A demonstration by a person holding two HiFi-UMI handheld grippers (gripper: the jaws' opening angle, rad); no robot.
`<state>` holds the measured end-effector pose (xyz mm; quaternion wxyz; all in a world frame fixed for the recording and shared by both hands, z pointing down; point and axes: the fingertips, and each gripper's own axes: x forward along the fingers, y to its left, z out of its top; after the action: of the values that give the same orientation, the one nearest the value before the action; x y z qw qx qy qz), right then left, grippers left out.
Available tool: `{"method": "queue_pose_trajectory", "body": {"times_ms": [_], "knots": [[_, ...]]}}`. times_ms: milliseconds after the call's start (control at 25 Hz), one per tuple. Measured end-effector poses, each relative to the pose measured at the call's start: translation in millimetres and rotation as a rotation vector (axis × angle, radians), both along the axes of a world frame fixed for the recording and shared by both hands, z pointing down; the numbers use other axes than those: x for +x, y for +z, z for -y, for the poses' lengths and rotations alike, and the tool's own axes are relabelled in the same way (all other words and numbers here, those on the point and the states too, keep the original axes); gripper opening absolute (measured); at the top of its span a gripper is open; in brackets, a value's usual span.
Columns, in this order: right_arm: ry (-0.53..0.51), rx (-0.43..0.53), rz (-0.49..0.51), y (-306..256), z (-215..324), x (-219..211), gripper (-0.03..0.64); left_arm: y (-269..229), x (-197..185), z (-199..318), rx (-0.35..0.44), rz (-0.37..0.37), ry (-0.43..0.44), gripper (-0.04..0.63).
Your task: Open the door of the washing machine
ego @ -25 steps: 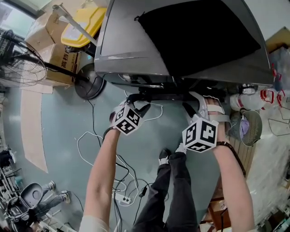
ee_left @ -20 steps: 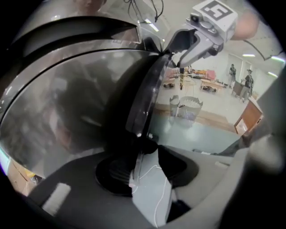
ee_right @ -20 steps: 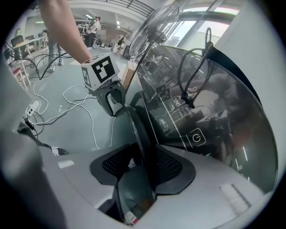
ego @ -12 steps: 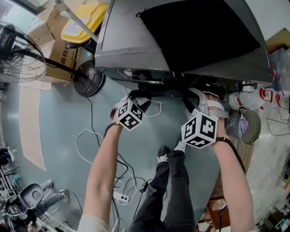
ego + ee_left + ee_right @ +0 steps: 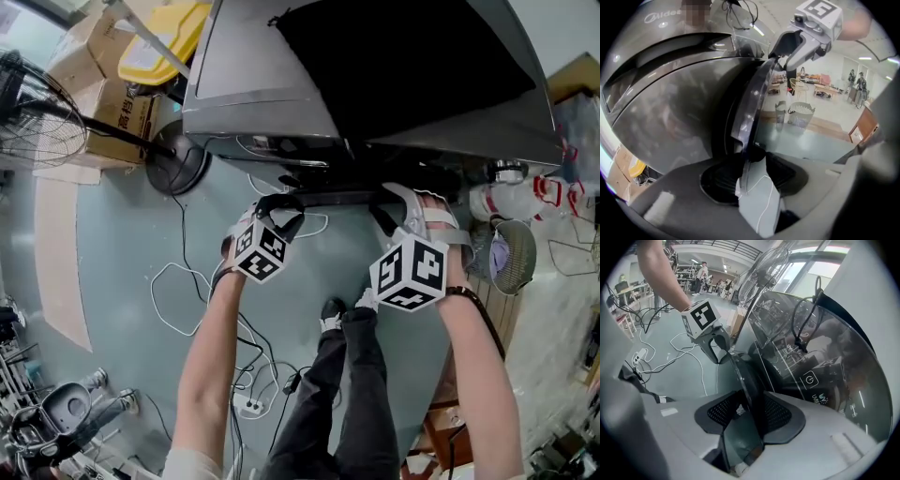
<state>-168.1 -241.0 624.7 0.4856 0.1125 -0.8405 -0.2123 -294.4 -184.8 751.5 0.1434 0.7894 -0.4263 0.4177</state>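
- Pinching the door's front edge (image 5: pixel 328 195): the left gripper (image 5: pixel 281 202) has its jaws closed on it. The left gripper view shows the thin dark edge running straight up between the two pads.
- Right gripper (image 5: pixel 389 206) does the same, clamped on that edge with the rim sandwiched between its pads. Neither gripper is spread or empty.
- The door sits on the washing machine (image 5: pixel 253 84), directly ahead of and above both grippers in the head view. Both point at the machine's near side.
- The edge's long axis runs left to right in the head view, and the grippers are set apart along it. Left holds toward the middle-left, right toward the right part.
- Neither hand is nearer, since both are already on the edge. The move likely turns on carrying that edge away from the body together, pivoting on the far side.
- The hinge line is not visible, so the swing direction is a guess.
- Cannot tell whether the door has already parted from the body. The seam under the grippers is dark and in shadow.
- The glass is shiny. Reflections and printed control icons clutter the right gripper view, so the door's exact outline is hard to trace.
- The wide lens bends the edge in both gripper views.
- Loose cables (image 5: pixel 187 281) lie on the floor near the person's feet, clear of the door.
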Motion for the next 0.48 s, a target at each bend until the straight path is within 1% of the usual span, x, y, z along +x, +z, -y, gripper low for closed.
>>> {"method": "queue_pose_trajectory", "body": {"times_ms": [80, 240, 400, 480], "knots": [[0.004, -0.004, 0.019, -0.8, 0.0, -2.6, 0.172, -1.3, -4.8, 0.1, 0.012, -0.009, -0.014, 0.232], [0.017, -0.032, 0.030, -0.5, -2.2, -0.7, 0.172, -1.7, -7.7, -1.4, 0.004, -0.067, -0.052, 0.265], [0.022, -0.062, 0.062, -1.7, -5.7, 0.7, 0.172, -7.0, -0.6, -5.1, 0.000, -0.097, -0.042, 0.265], [0.023, -0.078, 0.066, -1.7, -10.1, 4.3, 0.172, -12.4, 8.2, -9.2, 0.000, -0.131, -0.025, 0.265]]}}
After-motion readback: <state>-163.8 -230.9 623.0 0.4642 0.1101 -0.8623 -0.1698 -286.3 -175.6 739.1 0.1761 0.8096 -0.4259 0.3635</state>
